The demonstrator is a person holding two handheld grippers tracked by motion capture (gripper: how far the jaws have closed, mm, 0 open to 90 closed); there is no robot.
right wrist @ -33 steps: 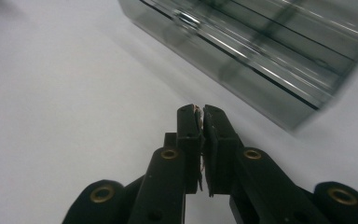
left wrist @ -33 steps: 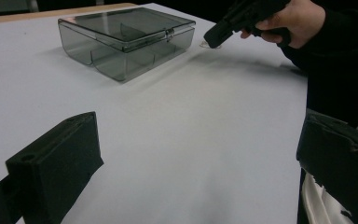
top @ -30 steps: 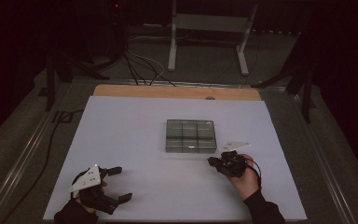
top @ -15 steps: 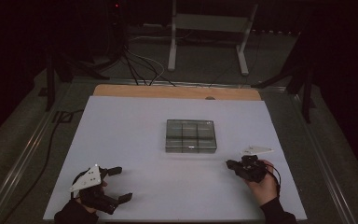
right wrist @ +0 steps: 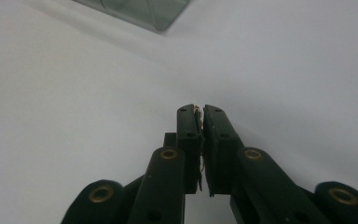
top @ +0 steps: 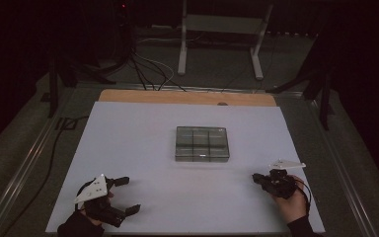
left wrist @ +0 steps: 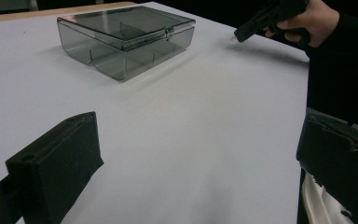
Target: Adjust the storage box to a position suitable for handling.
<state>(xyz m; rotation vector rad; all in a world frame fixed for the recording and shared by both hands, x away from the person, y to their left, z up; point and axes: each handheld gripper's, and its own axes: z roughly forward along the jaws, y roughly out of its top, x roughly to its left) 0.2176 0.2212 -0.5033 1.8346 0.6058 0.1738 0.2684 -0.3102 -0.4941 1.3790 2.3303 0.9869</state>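
My right claw (top: 257,178) is clenched on a thin pale scrap and hangs right of the lidded smoky clear-plastic compartment box (top: 201,143) mid-tabletop (top: 128,128); my left claw (top: 126,195) is released — next, I judge, lifting that lid.

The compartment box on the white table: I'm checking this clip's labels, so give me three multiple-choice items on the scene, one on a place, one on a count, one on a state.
1. Where is the compartment box?
A. near the table's middle
B. at the table's left edge
C. in the left gripper

2. How many compartments show through its lid in the high view?
A. two
B. six
C. twelve

3. How do the jaws of the left gripper stand?
A. clamped on the box
B. shut on nothing
C. wide open

Answers: 1 A, it sits centrally on the table; 2 B, dividers make two rows of three; 3 C, the left gripper view shows its jaws far apart.
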